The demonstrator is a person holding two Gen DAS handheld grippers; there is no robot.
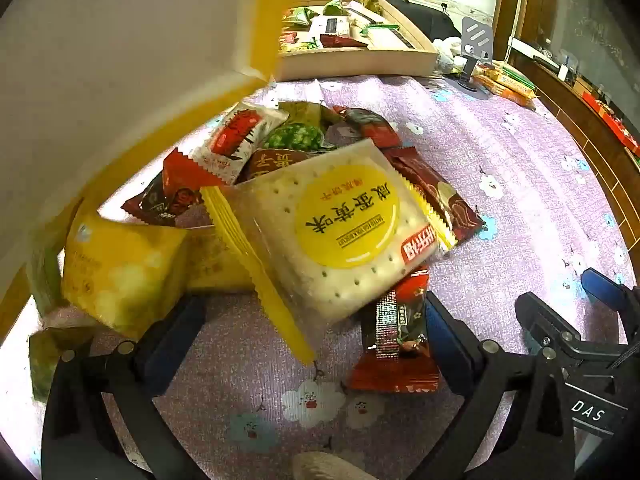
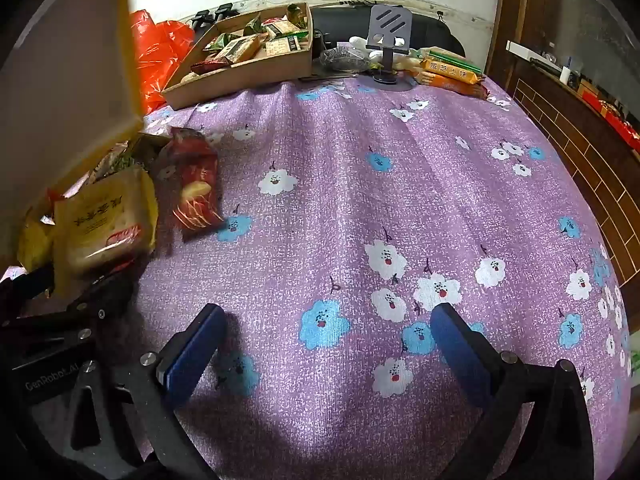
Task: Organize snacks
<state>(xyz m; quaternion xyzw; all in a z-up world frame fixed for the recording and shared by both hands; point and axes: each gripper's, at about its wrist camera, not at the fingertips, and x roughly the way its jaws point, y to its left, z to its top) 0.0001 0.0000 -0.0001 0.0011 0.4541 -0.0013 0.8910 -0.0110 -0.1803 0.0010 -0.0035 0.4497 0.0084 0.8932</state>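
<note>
Right, the purple flowered tablecloth (image 2: 360, 200) fills both views, and at its far edge sits a cardboard tray (image 2: 240, 74) already stocked with packets, a grey phone stand (image 2: 389, 36) just to its right. Nearer, a heap of snacks (image 1: 304, 152) lies beneath a tilted white and yellow box (image 1: 120, 60). On top of the heap rests a cracker packet (image 1: 332, 232) with a yellow disc, a red wrapper (image 1: 396, 340) poking out below it. The left gripper (image 1: 312, 328) stands wide, its fingers either side of that packet, pads not pressing. The right gripper (image 2: 328, 344) gapes wide over bare cloth.
</note>
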